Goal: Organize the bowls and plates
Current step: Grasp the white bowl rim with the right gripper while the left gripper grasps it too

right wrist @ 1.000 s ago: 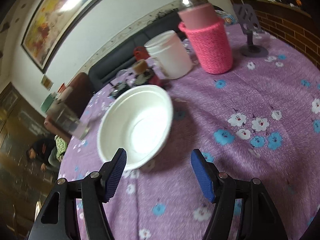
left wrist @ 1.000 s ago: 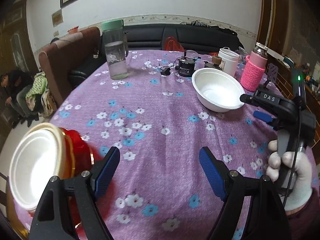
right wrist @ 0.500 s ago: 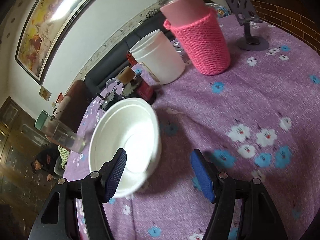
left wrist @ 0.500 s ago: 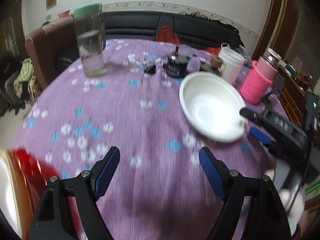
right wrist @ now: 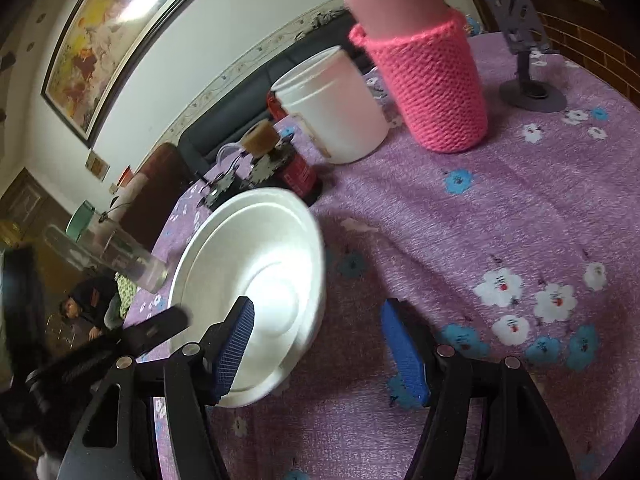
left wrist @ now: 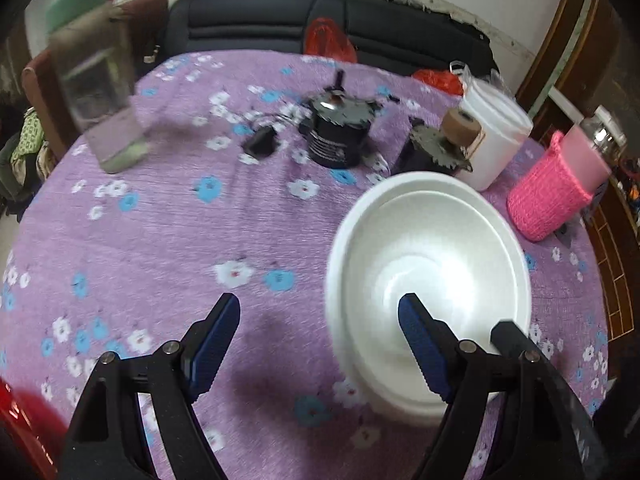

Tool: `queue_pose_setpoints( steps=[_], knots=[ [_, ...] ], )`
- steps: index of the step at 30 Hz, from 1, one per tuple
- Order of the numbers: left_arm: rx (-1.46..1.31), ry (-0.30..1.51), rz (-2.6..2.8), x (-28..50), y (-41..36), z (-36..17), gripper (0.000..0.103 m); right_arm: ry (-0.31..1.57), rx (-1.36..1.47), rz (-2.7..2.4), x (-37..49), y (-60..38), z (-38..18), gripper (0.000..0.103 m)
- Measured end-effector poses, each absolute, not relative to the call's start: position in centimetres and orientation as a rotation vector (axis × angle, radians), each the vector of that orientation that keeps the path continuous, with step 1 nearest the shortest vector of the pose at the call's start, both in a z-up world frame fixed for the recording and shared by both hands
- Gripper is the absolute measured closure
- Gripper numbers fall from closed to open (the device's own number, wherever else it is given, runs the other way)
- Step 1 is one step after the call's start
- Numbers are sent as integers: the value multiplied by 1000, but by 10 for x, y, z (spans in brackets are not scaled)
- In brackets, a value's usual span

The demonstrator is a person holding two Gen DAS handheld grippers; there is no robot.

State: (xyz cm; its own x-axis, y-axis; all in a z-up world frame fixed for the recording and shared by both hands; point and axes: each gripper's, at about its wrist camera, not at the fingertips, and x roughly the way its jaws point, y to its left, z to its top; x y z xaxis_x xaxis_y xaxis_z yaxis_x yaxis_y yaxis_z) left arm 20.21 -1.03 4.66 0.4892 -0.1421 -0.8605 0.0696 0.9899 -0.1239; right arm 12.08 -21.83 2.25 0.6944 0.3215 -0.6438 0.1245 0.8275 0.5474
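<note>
A white bowl (left wrist: 430,264) sits on the purple flowered tablecloth (left wrist: 200,240). My left gripper (left wrist: 320,344) is open, its right finger over the bowl's near inside and its left finger outside the bowl. In the right wrist view the same bowl (right wrist: 256,272) lies at the left. My right gripper (right wrist: 316,348) is open, with its left finger over the bowl's inside and its right finger outside the rim. The left gripper's finger shows as a black bar (right wrist: 156,328) at the bowl's left edge. A red and gold dish (left wrist: 24,420) is at the bottom left corner.
Behind the bowl stand a white tub (left wrist: 492,136), a pink knitted bottle (left wrist: 556,188), a black motor part (left wrist: 336,136) and a geared part with a tape roll (left wrist: 448,140). A clear bottle with green lid (left wrist: 96,92) stands far left. A phone stand (right wrist: 528,80) is far right.
Both grippers have closed in on the white bowl, which now fills more of each view. The left gripper swung right, away from the red and gold dish. Both stay open.
</note>
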Motion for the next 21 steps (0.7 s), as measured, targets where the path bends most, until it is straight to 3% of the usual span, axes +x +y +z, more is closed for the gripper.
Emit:
queue_pose_setpoints(
  steps=[5, 11, 16, 21],
  knots=[
    [-53, 1053, -92, 213, -19, 39, 23, 811, 572, 139, 124, -212, 20, 37],
    [-73, 1093, -79, 222, -16, 31, 26, 825, 577, 145, 129, -211, 15, 49],
    [-84, 1145, -111, 227, -20, 28, 69, 839, 587, 150, 133, -210, 10, 59],
    [-87, 1146, -131, 223, -22, 29, 86, 830, 611, 179, 134, -209, 9, 70]
  ],
)
